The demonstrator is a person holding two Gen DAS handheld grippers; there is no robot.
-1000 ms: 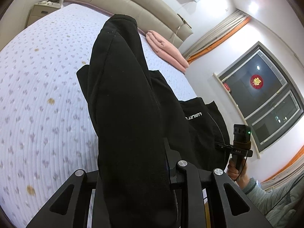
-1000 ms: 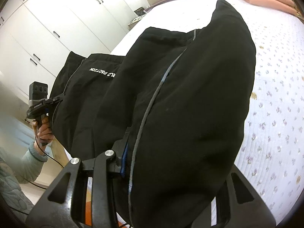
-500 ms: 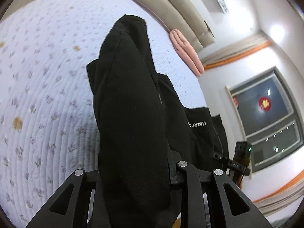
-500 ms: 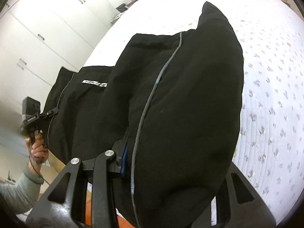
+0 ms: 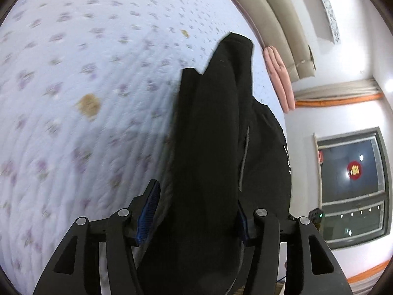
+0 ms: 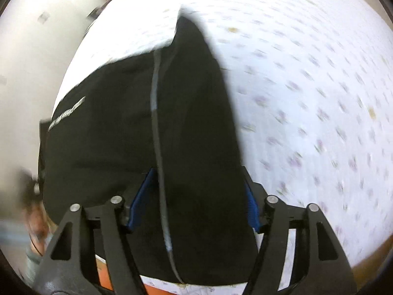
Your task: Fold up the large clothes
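Note:
A large black garment (image 5: 211,147) with a grey piping line and white lettering lies folded over on the bed. In the left wrist view my left gripper (image 5: 194,211) stands open, its blue pads (image 5: 148,211) spread to either side of the cloth. In the right wrist view the same garment (image 6: 186,123) fills the middle, and my right gripper (image 6: 194,201) is open too, blue pads (image 6: 140,201) apart around the fabric. The cloth hides much of both inner jaws.
The bed (image 5: 73,98) has a white quilted cover with small purple flowers. A folded pink blanket (image 5: 280,78) lies by the beige headboard (image 5: 275,17). A dark window (image 5: 351,177) is at right. White wardrobes (image 6: 36,49) stand beside the bed.
Both grippers have opened and released the black garment. Both have dropped lower and closer to the bed, and the views are blurred with motion.

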